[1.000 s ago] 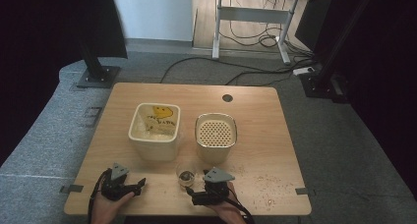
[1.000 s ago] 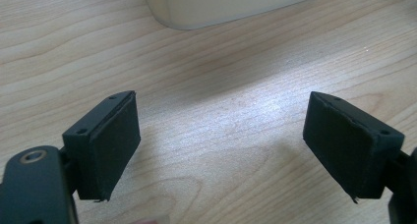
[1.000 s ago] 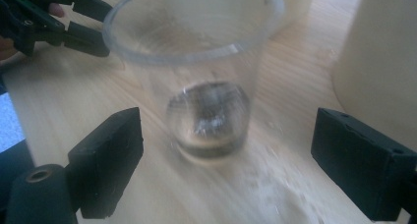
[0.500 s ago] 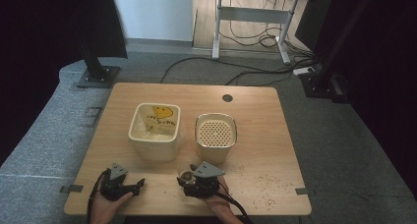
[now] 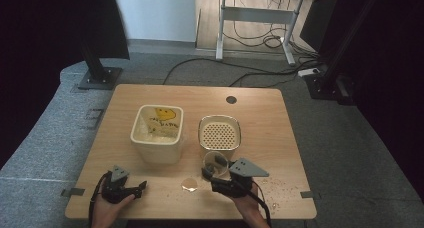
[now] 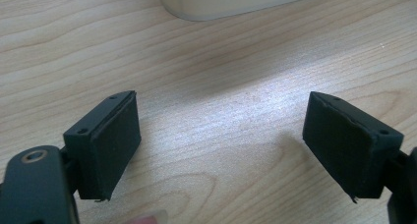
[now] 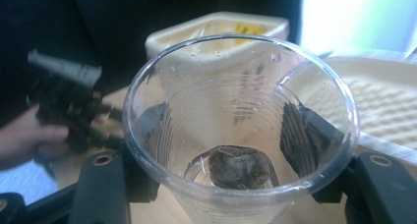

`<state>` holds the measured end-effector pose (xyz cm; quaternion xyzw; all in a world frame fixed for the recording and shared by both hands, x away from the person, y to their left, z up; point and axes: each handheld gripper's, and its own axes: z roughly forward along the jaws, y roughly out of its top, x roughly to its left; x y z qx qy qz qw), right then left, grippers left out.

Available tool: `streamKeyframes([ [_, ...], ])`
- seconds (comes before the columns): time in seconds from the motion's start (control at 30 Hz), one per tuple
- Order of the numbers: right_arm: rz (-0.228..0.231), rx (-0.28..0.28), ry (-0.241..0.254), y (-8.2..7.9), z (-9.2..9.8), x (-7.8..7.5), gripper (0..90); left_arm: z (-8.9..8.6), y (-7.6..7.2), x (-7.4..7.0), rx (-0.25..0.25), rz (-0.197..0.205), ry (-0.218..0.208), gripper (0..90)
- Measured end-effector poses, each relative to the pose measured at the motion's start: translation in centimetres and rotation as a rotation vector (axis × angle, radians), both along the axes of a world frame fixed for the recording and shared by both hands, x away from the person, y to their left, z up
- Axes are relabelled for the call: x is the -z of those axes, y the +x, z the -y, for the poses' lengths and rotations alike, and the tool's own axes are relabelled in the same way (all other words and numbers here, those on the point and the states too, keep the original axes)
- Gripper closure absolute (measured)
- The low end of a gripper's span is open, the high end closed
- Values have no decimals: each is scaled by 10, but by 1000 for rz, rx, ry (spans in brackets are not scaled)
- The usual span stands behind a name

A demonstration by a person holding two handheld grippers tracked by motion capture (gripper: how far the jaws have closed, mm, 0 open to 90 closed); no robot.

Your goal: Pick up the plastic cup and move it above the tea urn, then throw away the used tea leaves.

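Both tongs are black. The left tongs [image 5: 141, 186] carry a small grey three-cornered plate on top; each jaw ends in a flat rectangular pad [image 6: 114, 144] set in a black holder with small screw holes, a brass-ringed hole at 8 o'clock. The right tongs [image 5: 209, 174] bear a larger grey plate, a black cable [image 5: 261, 206] trailing toward 5 o'clock.

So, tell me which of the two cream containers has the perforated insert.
The right-hand container, nearest the right gripper; the left tub has a yellow print instead.
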<state>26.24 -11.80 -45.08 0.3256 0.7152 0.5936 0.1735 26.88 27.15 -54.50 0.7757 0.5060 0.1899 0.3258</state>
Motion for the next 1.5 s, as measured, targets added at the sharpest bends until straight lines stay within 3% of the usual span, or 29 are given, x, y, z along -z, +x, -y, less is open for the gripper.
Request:
streamKeyframes([
  [0.17, 38, 50, 21, 9, 25, -32, 365, 1, 0, 1, 5, -3, 4, 142],
  [0.33, 45, 84, 46, 23, 40, -50, 365, 1, 0, 1, 7, -1, 5, 142],
  [0.43, 41, 109, 43, 46, 53, -62, 366, 1, 1, 1, 7, -2, 2, 143],
  [0.6, 18, 144, 15, 69, 60, -64, 366, 1, 1, 1, 8, -2, 3, 142],
  [0.63, 21, 162, -9, 79, 63, -65, 366, 1, 1, 1, 8, -1, 4, 142],
  [0.73, 19, 180, -23, 88, 64, -65, 365, 2, 1, 1, 8, -1, 7, 142],
  [1.2, 24, 208, -57, 108, 56, -73, 366, 2, 1, 1, 11, -2, 18, 142],
  [1.4, 56, 256, -127, 115, 54, -80, 365, 2, 1, 1, 12, -2, 22, 141],
  [1.5, 113, 283, -241, 116, 49, -84, 363, 3, 1, 1, 14, -2, 29, 139],
])
